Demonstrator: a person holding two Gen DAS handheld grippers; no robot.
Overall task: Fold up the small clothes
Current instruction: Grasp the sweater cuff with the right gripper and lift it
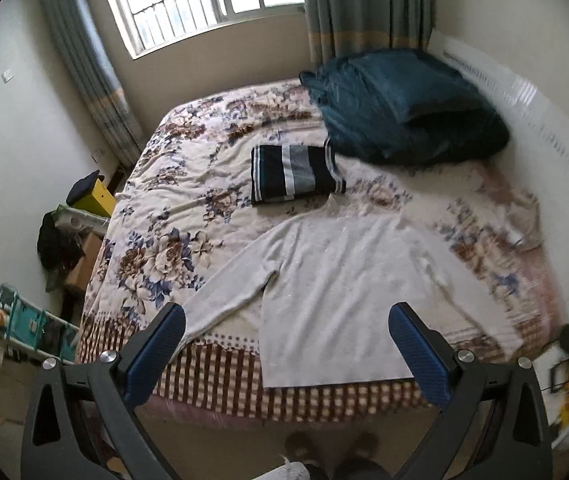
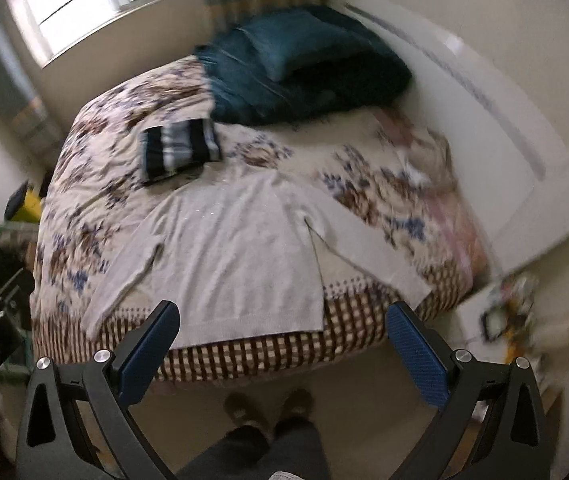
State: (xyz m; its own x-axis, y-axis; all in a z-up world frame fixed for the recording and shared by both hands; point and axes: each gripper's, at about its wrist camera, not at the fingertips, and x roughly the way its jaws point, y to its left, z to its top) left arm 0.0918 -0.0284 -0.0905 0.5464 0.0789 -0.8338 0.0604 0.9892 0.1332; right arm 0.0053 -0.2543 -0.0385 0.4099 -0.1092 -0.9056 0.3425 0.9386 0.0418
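Observation:
A white long-sleeved top (image 1: 336, 280) lies spread flat on the floral bed (image 1: 188, 168), hem at the near edge, sleeves out to both sides. It also shows in the right wrist view (image 2: 236, 248). A folded dark striped garment (image 1: 294, 172) lies behind it on the bed, also in the right wrist view (image 2: 178, 148). My left gripper (image 1: 286, 316) is open and empty, high above the top's hem. My right gripper (image 2: 282, 314) is open and empty, also well above the hem.
A teal duvet and pillow (image 1: 404, 108) are piled at the bed's far right by a white headboard (image 1: 544, 160). Boxes and clutter (image 1: 64, 240) stand on the floor left of the bed. The person's feet (image 2: 268, 404) are on the floor before the bed.

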